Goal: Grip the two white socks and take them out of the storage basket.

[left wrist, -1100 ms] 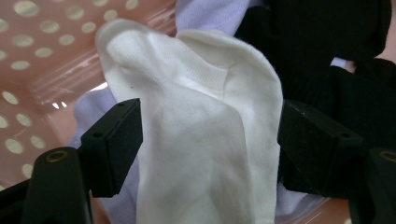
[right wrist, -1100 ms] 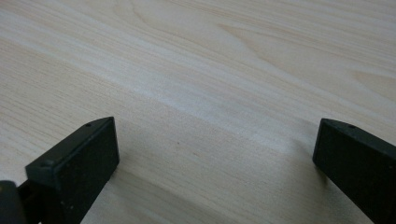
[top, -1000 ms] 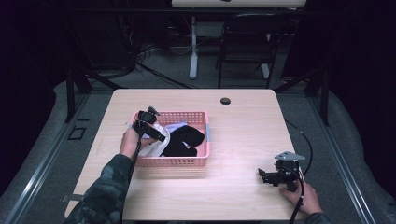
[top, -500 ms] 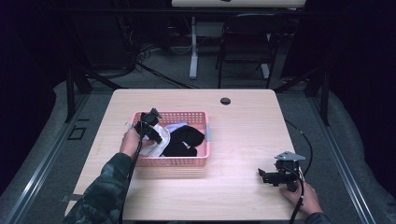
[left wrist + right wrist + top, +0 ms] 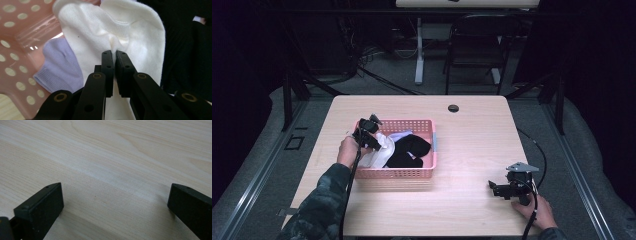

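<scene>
A pink perforated basket [image 5: 397, 173] sits left of centre on the table and holds a white sock [image 5: 382, 150], a black garment [image 5: 412, 150] and a lilac sock [image 5: 60, 67]. My left gripper [image 5: 373, 142] reaches into the basket's left end. Its jaws have just been closing and now stand shut, pinching a fold of the white sock [image 5: 100, 27] at the tips [image 5: 115, 53]. The black garment [image 5: 185, 50] lies to the right of the white sock. My right gripper [image 5: 494, 189] rests low over bare wood at the front right, open [image 5: 115, 200] with nothing between its fingers [image 5: 42, 205].
The light wooden table [image 5: 472, 140] has a round cable hole [image 5: 453, 108] near its far edge. A black chair [image 5: 477, 45] and a desk leg stand on the floor beyond the table. The basket wall [image 5: 15, 37] is close on the left gripper's left.
The left gripper has sunk slightly into the basket's left end, onto the white sock. The right hand and its gripper have kept still.
</scene>
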